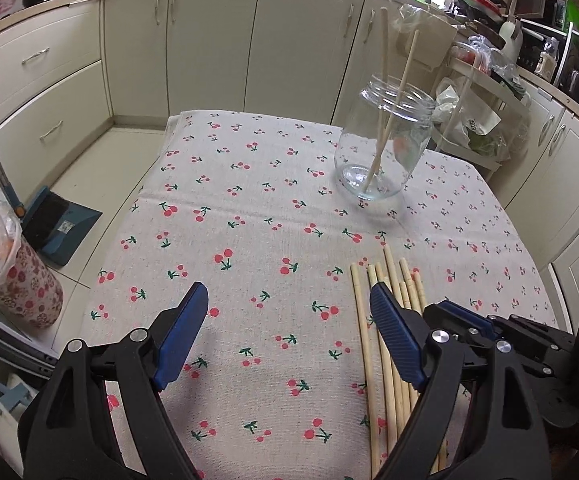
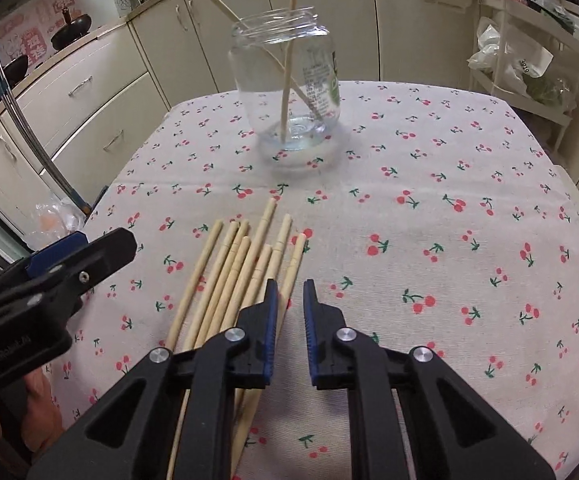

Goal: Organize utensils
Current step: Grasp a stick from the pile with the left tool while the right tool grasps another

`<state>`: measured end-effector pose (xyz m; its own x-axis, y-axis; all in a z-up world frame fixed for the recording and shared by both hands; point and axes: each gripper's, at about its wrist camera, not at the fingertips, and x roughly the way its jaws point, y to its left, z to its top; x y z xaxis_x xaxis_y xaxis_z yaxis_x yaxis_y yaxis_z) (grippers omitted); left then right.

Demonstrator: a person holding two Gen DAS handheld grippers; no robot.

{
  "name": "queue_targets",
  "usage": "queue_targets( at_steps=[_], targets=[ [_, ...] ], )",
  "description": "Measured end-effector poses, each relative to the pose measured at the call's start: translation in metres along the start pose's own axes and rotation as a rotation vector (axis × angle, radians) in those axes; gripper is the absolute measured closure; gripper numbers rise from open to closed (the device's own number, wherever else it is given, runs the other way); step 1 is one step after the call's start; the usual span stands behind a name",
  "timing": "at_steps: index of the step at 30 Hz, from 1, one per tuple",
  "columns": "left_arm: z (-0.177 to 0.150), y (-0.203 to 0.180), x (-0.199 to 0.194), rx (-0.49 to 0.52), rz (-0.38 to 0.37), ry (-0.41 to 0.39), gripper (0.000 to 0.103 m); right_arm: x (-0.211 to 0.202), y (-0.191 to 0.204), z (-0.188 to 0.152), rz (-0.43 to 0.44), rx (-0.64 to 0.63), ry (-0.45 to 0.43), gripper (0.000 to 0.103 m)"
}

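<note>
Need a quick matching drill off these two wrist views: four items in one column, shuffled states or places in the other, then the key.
Items:
1. jar
2. loose chopsticks
3. left gripper
4. right gripper

States:
A. jaws wide apart, nothing between them
B. lying flat in a bundle on the tablecloth
C. upright, two chopsticks leaning inside
D. jaws narrowly apart, gripping nothing, at the bundle's right edge

Pairs: 1-C, 2-B, 3-A, 4-D
</note>
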<state>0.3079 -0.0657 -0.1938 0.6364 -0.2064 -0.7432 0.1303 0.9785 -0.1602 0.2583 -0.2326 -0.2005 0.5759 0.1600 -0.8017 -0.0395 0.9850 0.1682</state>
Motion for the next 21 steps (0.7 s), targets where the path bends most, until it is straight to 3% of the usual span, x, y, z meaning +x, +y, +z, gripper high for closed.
queue_targets(
  at_steps=[6, 8, 14, 21],
  targets=[
    [0.003, -0.011, 0.011, 0.045, 0.028, 0.033, 0.024, 0.007, 0.009, 0.003, -0.042, -0.086, 0.025, 0.089],
    [0.005, -0.017, 0.016, 0.073, 0.052, 0.044, 0.024, 0.008, 0.009, 0.005, -0.050, -0.099, 0.035, 0.094],
    [0.009, -0.032, 0.031, 0.150, 0.078, 0.082, 0.024, -0.003, -0.022, -0.001, -0.058, -0.060, 0.039, 0.095],
    [0.004, -0.043, 0.051, 0.184, 0.103, 0.149, 0.041, -0.006, -0.028, -0.003, -0.030, -0.051, 0.031, 0.095]
  ],
)
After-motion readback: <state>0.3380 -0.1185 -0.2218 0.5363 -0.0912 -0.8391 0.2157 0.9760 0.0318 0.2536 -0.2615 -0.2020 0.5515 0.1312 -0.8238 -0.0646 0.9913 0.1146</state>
